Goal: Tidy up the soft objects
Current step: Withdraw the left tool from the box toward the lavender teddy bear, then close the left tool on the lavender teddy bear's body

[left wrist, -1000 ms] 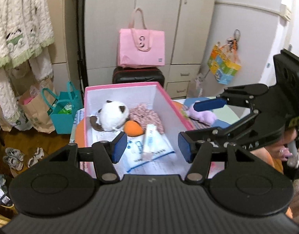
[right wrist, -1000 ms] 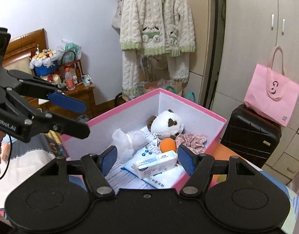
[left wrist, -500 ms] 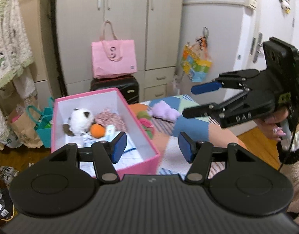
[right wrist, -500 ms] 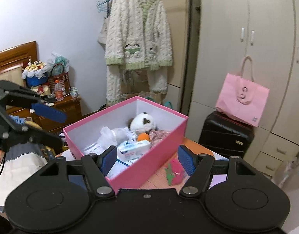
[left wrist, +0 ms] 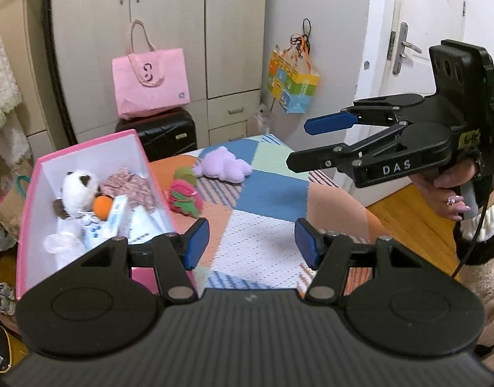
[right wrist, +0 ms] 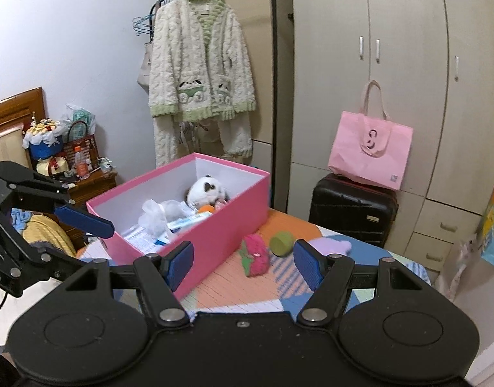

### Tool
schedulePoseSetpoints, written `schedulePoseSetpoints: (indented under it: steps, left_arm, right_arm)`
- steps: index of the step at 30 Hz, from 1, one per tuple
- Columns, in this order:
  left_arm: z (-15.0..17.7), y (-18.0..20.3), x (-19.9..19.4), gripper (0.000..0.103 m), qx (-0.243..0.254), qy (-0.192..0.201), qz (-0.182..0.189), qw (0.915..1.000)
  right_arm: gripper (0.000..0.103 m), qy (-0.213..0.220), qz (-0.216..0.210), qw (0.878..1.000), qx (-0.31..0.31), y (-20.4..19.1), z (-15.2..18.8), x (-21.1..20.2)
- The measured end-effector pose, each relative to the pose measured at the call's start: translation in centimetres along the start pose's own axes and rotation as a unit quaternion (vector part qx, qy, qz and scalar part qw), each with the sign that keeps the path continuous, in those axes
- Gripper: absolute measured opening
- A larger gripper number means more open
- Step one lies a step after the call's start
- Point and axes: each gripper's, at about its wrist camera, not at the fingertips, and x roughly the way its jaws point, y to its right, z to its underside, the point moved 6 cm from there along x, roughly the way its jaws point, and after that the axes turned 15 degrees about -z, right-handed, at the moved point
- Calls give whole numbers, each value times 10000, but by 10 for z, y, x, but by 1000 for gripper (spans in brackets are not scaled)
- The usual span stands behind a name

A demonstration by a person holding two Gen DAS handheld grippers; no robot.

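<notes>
Left gripper point(left wrist: 251, 242): jaws parted, nothing between them, held above the table.
Right gripper point(right wrist: 243, 262): jaws parted, empty, also above the table.
Pink-green plush point(left wrist: 185, 195): on the table point(left wrist: 269, 193), just beside the pink box point(right wrist: 221, 232).
Purple plush point(left wrist: 224, 167): on the table, farther from the box.
Pink box contents: panda plush point(left wrist: 75, 187), orange ball point(left wrist: 102, 207), packets.

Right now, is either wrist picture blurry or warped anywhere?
Left wrist view: the hanging colourful bag is motion-smeared, wardrobe edges bow from the fisheye. Right wrist view: the purple plush is smeared, the pink box fairly sharp.
</notes>
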Motion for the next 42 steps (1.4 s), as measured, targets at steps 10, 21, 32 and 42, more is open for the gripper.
schedulePoseSetpoints:
  steps: [10,21,32,42]
  left_arm:
    - [-12,31,46,57,-184,-239,268,9992]
    - [-37,32,119,59,-905,-266,282,9951]
    - [-54,27,199,59,-1543,-276,100,9876]
    - [-52,27,261,58,-2119,-521,-189,9757]
  right_arm:
    - [74,-112,132,9998,4,36,41,-1]
    - [75,-335,138,9987,-348,74,58,32]
    - [77,-637,11,9968,-487,124,54,96]
    - [77,-786,-93,9968,-94,163,57,142]
